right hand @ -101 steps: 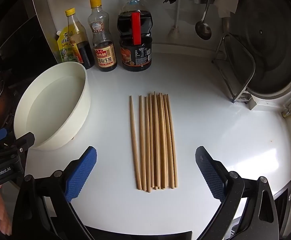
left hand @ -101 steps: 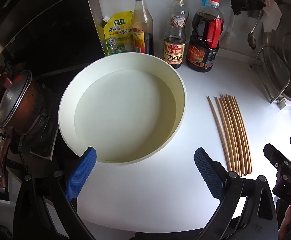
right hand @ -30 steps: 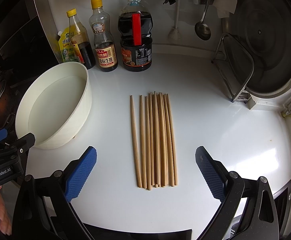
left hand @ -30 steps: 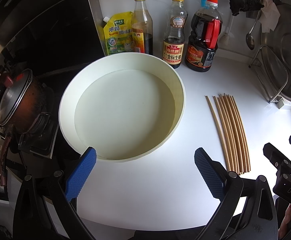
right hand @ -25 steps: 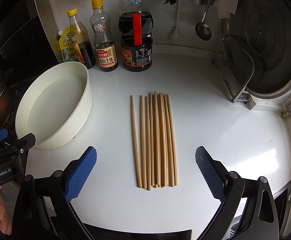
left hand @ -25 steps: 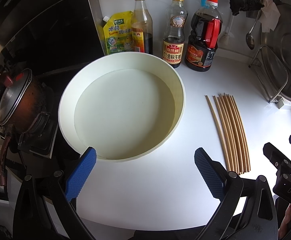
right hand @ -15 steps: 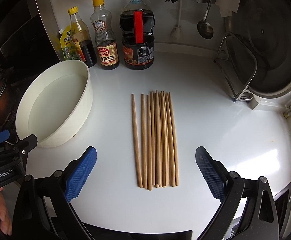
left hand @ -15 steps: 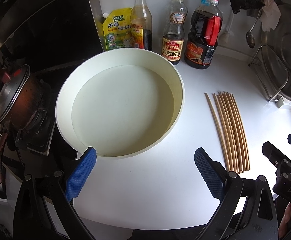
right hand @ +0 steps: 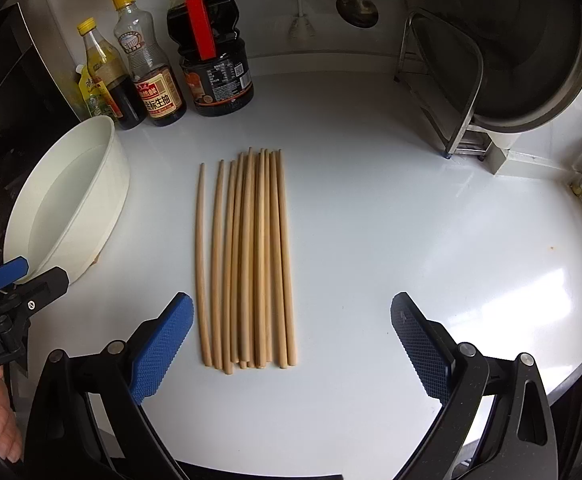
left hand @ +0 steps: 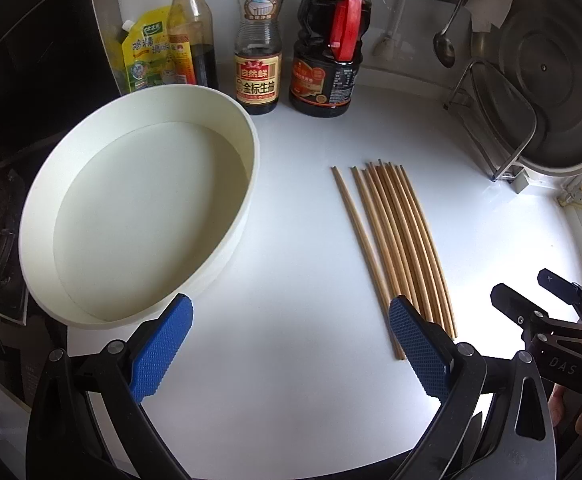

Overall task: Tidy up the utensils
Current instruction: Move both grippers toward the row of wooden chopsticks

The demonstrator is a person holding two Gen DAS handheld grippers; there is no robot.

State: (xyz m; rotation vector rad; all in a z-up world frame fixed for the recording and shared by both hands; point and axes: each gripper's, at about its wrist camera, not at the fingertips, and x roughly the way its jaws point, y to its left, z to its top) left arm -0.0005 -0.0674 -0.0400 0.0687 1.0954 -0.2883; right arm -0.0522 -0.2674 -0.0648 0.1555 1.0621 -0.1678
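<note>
Both grippers have swung toward the chopsticks (right hand: 247, 260) in the last half second. From the left gripper (left hand: 291, 344) the bundle now lies just ahead and right, its near ends beside the right fingertip, where before it sat well off to the right; the white basin (left hand: 247, 184) has slid to the front left. From the right gripper (right hand: 291, 344) the bundle now lies ahead and slightly left of centre, closer than before, its near ends just in front of the left fingertip.

Neither gripper touches anything: both have their fingers spread wide and hold nothing. The chopsticks lie flat on the white counter (right hand: 411, 220), side by side, one stick a little apart on the basin side. The basin stands well apart from them, and looks the likely place for them.

Beyond stand the sauce bottles (right hand: 211, 52) against the wall, and a pot-lid rack (right hand: 443, 80) far right. My guess is a first grasp is near.
</note>
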